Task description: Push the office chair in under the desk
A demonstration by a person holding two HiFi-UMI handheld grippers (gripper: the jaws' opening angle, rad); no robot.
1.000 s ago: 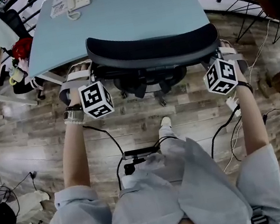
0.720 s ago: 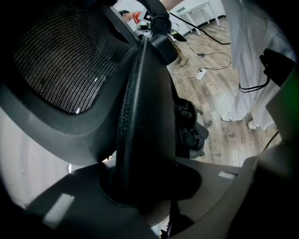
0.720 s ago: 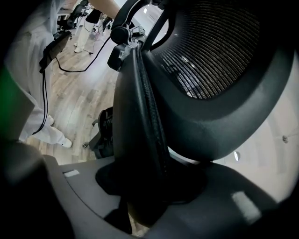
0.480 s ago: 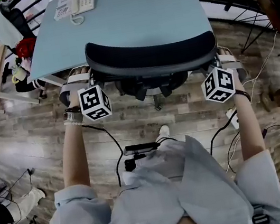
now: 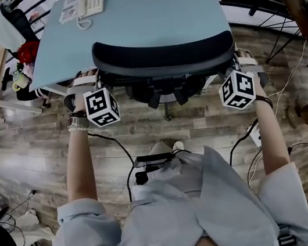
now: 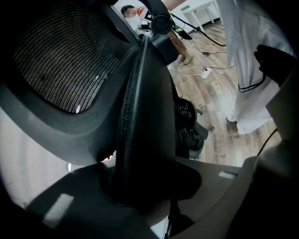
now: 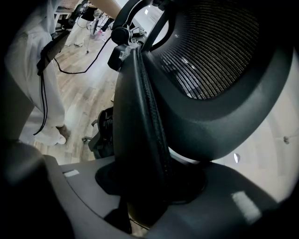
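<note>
The office chair (image 5: 165,58), clamped at its backrest sides by left tool (image 5: 89,85) and right tool (image 5: 243,64), overlaps the surface's (image 5: 140,10) near edge (base seemingly not fully under).

Pale grey short-sleeved shirt (image 5: 159,218), white cube (image 5: 101,107) with black square markers on left gripper (image 6: 145,186), matching cube (image 5: 237,89) on right gripper (image 7: 149,186), wristwatch (image 5: 76,123) behind the left, dark wristband (image 5: 263,101) behind the right.

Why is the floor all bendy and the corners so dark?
Head view: the wide lens curves the floor planks. Left gripper view: black corners, and the close chair back is dark, soft. Right gripper view: same, though light glints through the mesh.
</note>
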